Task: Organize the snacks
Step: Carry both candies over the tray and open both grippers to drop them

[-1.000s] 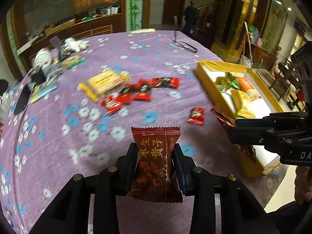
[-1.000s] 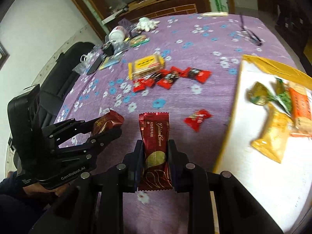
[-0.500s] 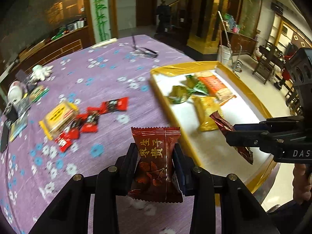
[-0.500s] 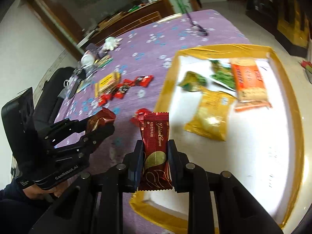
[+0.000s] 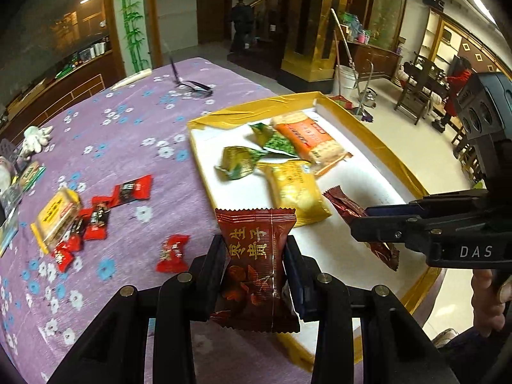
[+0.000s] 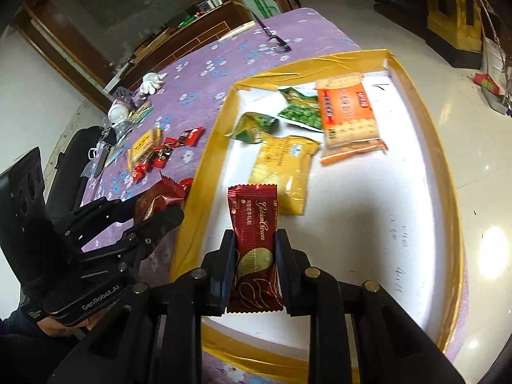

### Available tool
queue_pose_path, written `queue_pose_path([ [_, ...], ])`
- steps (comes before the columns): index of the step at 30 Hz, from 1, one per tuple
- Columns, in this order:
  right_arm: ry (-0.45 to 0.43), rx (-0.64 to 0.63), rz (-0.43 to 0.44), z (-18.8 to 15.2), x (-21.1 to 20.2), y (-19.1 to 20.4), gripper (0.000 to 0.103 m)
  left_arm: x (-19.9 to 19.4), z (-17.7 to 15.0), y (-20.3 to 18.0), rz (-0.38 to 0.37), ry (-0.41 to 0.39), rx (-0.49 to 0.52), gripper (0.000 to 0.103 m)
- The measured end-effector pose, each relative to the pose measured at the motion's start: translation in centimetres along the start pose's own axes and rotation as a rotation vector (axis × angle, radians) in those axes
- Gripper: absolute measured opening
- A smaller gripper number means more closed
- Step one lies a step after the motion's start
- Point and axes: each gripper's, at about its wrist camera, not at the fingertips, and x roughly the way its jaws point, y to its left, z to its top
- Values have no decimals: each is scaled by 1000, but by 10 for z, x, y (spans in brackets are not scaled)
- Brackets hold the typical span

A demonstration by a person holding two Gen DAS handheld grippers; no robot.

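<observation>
Snacks (image 5: 256, 265) (image 6: 254, 246) clamped; only left view shows mop (image 5: 344, 51).

We see a dim indoor room, ceiling lamps glowing around one o'clock. Glare whitens the tray floor (image 6: 368, 208) and the floor tiles (image 6: 480, 102). Fisheye bending curves every edge; corners darken, and the far tablecloth (image 5: 96, 134) smears softly.

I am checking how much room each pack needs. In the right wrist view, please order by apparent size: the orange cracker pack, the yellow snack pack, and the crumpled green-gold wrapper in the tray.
1. orange cracker pack and yellow snack pack: look alike, so no ranking.
2. crumpled green-gold wrapper: clearly smallest.
</observation>
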Motion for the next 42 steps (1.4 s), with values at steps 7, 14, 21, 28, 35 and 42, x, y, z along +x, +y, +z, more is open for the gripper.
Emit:
queue_pose_path([
  [7, 4, 44, -29, 1, -3, -20, 24, 13, 4, -28, -37, 25, 70, 38],
  [14, 28, 78, -60, -1, 0, -37, 24, 29, 0, -50, -67, 67, 127, 38],
  [21, 44, 77, -75, -1, 3, -40, 24, 37, -1, -56, -80, 91, 144, 38],
  [28, 61, 74, -85, 0, 9, -40, 24, 43, 0, -58, -85, 106, 148, 38],
  [35, 71, 70, -89, 2, 14, -39, 24, 46, 0, -54, -84, 110, 145, 38],
  [42, 78, 68, -94, 5, 18, -38, 24, 46, -1, -54, -88, 116, 147, 38],
])
